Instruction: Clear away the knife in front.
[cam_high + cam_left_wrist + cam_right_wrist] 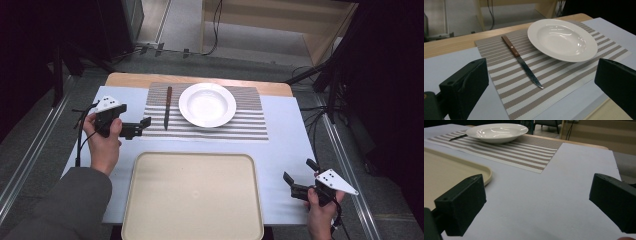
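A white deep plate (207,104) sits on a striped placemat (240,127) at the back of the table. A knife (167,107) with a wooden handle lies on the mat just left of the plate, its tip toward the person. My left gripper (142,127) is open at the mat's left edge, short of the knife. In the left gripper view the knife (521,62) and plate (562,40) lie ahead of the open jaws. My right gripper (299,170) hovers open at the near right, over bare table, holding nothing.
A large empty beige tray (192,195) lies at the front centre, between the two hands. The table has a pale blue cover (290,140) with a wooden strip at its far edge. Cables and stands surround the table on the floor.
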{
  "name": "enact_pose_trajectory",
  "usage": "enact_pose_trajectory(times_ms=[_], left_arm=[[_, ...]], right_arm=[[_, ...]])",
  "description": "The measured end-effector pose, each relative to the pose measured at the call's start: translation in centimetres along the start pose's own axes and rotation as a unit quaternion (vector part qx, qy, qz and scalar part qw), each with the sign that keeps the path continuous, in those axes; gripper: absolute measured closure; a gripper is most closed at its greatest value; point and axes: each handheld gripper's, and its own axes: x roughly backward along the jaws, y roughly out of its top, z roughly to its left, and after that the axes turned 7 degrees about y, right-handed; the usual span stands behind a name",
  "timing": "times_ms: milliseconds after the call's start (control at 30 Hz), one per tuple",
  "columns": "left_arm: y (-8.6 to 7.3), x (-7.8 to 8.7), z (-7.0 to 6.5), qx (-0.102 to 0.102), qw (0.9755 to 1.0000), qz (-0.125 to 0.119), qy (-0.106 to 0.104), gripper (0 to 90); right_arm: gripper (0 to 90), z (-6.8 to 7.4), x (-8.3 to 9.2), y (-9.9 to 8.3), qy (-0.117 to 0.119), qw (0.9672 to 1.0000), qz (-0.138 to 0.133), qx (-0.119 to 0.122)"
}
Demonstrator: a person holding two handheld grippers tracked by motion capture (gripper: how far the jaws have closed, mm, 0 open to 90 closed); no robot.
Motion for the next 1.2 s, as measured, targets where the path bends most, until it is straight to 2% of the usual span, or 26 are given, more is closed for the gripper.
enact_pose_trajectory(times_ms=[167, 300, 433, 533, 633, 667, 767, 867, 900, 1033, 1100, 1200], left_arm=[[1.2, -2.3, 0.5, 0.02, 0.9993, 0.032, -0.007, 0.0], [2.0, -4.2, 0.6, 0.021, 0.9983, 0.054, 0.002, 3.3], [2.6, -6.1, 0.9, 0.032, 0.9965, 0.077, 0.012, 5.2], [3.1, -7.5, 1.0, 0.032, 0.9945, 0.095, 0.031, 14.4], [3.5, -9.0, 1.3, 0.047, 0.9904, 0.125, 0.037, 19.9], [3.7, -9.5, 1.4, 0.049, 0.9891, 0.132, 0.044, 23.2], [4.1, -11.0, 1.6, 0.064, 0.9849, 0.154, 0.047, 32.3], [4.3, -12.4, 1.7, 0.066, 0.9805, 0.176, 0.056, 42.1], [4.3, -12.9, 1.7, 0.072, 0.9789, 0.184, 0.053, 45.6], [4.2, -14.8, 1.8, 0.081, 0.9752, 0.202, 0.044, 52.4], [4.2, -15.1, 1.8, 0.084, 0.9746, 0.203, 0.043, 54.9], [4.1, -16.1, 1.7, 0.08, 0.972, 0.215, 0.049, 59.1]], right_arm=[[0.0, 0.0, 0.0, 0.0, 0.002, 1.0, 0.002, -0.002], [0.0, -0.1, 0.0, 0.0, 0.004, 1.0, 0.003, -0.005], [0.0, -0.1, -0.1, 0.0, 0.006, 1.0, 0.004, -0.001], [0.0, -0.1, -0.1, 0.0, 0.007, 1.0, 0.004, -0.001], [0.0, -0.1, -0.1, 0.0, 0.008, 0.9999, 0.005, -0.001], [0.0, -0.1, -0.1, 0.0, 0.009, 0.9999, 0.006, -0.001], [0.0, -0.1, -0.2, 0.1, 0.008, 0.9999, 0.007, 0.0], [0.0, 0.0, -0.2, 0.1, 0.008, 0.9999, 0.008, -0.001], [0.0, -0.1, -0.2, 0.1, 0.007, 0.9999, 0.008, -0.001], [0.0, 0.0, -0.2, 0.1, 0.006, 0.9999, 0.01, -0.001], [0.0, 0.0, -0.2, 0.1, 0.006, 0.9999, 0.01, -0.001], [0.0, 0.0, -0.3, 0.1, 0.006, 0.9999, 0.01, 0.002]])
